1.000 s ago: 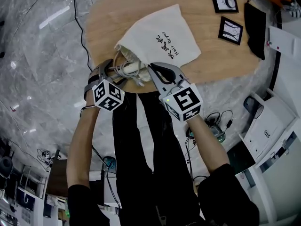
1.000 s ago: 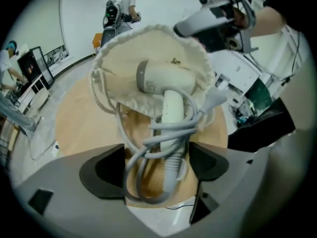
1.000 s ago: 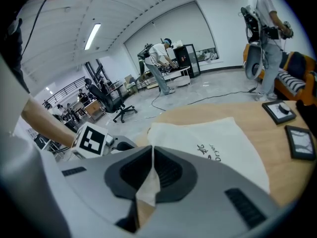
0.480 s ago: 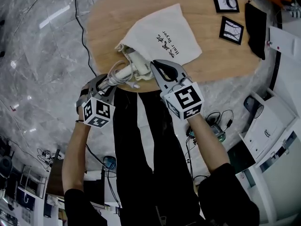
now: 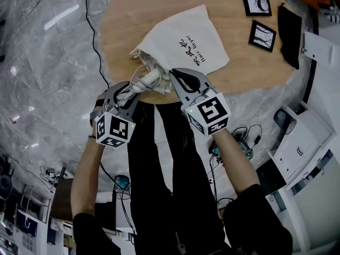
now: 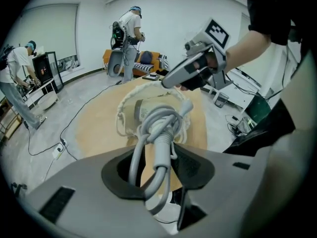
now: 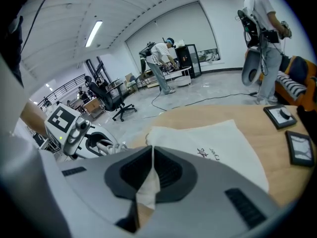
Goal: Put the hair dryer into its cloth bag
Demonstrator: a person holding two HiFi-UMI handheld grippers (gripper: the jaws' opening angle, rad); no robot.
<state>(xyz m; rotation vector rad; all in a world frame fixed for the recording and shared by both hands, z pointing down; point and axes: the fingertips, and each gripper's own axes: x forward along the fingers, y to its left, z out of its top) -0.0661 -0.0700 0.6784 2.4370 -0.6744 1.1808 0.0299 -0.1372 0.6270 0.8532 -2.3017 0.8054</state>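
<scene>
Two grippers work at the near edge of a round wooden table (image 5: 241,68), one in each of the person's hands, with both forearms stretched forward from the body. There is one cloth bag (image 5: 194,33), one hair dryer (image 5: 151,77) with its one cord (image 6: 159,133), two small black-framed squares (image 5: 253,2) (image 5: 261,35) and one flat black thing (image 5: 289,28) at the far right of the table.

The left gripper (image 5: 127,93) points steeply down at the dryer's tail end. Its jaws have just been closing and now grip the looped cord, which runs between them where it leaves the handle. The right gripper (image 5: 175,79) slants down beside it, its jaws pressed together on a fold of the bag's rim.

The dryer is pale grey-white. Its body sits just inside the bag's mouth and its handle and bundled cord stick out toward the left gripper. The bag is cream cloth with dark print on its side. It lies flat on the table, its mouth facing the person, with a drawstring looping round the opening.
</scene>
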